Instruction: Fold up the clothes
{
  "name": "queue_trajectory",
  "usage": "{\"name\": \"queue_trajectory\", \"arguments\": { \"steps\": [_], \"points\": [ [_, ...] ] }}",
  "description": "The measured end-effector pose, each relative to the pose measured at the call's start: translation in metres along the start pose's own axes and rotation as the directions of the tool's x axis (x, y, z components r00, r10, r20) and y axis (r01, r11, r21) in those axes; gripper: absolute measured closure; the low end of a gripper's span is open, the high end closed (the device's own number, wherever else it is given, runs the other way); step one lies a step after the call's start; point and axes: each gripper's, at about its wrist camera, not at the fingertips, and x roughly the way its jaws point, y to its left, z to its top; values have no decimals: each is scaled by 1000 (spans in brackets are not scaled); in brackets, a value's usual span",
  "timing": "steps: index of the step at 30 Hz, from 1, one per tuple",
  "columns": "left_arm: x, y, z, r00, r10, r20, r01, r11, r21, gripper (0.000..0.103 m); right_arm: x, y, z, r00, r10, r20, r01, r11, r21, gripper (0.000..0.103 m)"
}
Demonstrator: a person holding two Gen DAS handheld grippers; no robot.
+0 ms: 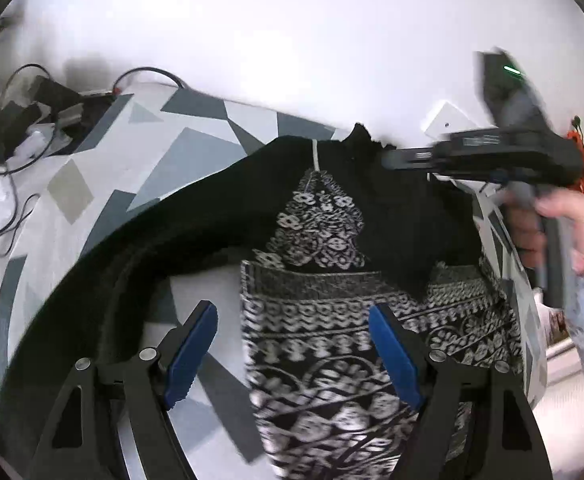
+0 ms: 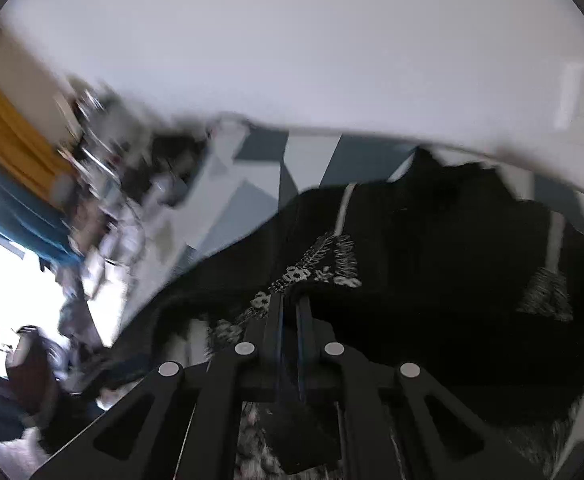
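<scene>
In the left wrist view, the black garment [image 1: 391, 216] is lying spread across the middle of the frame on a bed cover [image 1: 196, 136] of grey and white shapes, its black-and-white patterned panel [image 1: 331, 328] running down to the bottom centre. The left gripper [image 1: 293, 354] is hovering over that panel with its blue-padded fingers [image 1: 190, 356] spread wide and nothing between them. At the right of the frame a hand [image 1: 563, 232] is carrying the right gripper [image 1: 387, 156], whose tips are reaching into the dark upper edge of the cloth. Cables and boxes [image 1: 20, 120] are cluttering the upper left.

In the right wrist view, blurred with motion, the right gripper [image 2: 292, 296] is sitting at the lower centre, its jaws pressed together on a fold of the black garment [image 2: 431, 260], which is filling the right and lower frame over the bed cover [image 2: 252, 172].

The fabric is looking soft, light and limp, so it is likely going to sag and bunch wherever it is unsupported. The edges and corners are seeming the sensible places to pinch, taking a full fold rather than a thin sliver that could slip free
</scene>
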Motion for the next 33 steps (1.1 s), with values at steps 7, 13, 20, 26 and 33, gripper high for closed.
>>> {"name": "queue_trajectory", "arguments": {
  "steps": [7, 13, 20, 26, 33],
  "points": [
    [37, 6, 19, 991, -110, -78, 119, 984, 135, 25, 14, -2, 10, 995, -87, 51, 84, 995, 56, 52],
    [74, -20, 33, 993, -70, -96, 97, 942, 321, 25, -53, -40, -36, 975, -163, 154, 139, 978, 153, 45],
    [110, -45, 39, 996, 19, -86, 23, 886, 463, 26, -94, -103, -138, 882, -453, 134, 414, 877, 243, 44],
    [102, -29, 68, 990, -52, -129, 85, 960, 265, 95, -75, -120, -178, 764, -629, 144, 624, 777, 81, 7],
    [67, 1, 108, 990, -99, -102, 100, 995, 5, 96, -34, -139, -173, 727, -671, 146, 686, 717, -121, 3]
  ]
}}
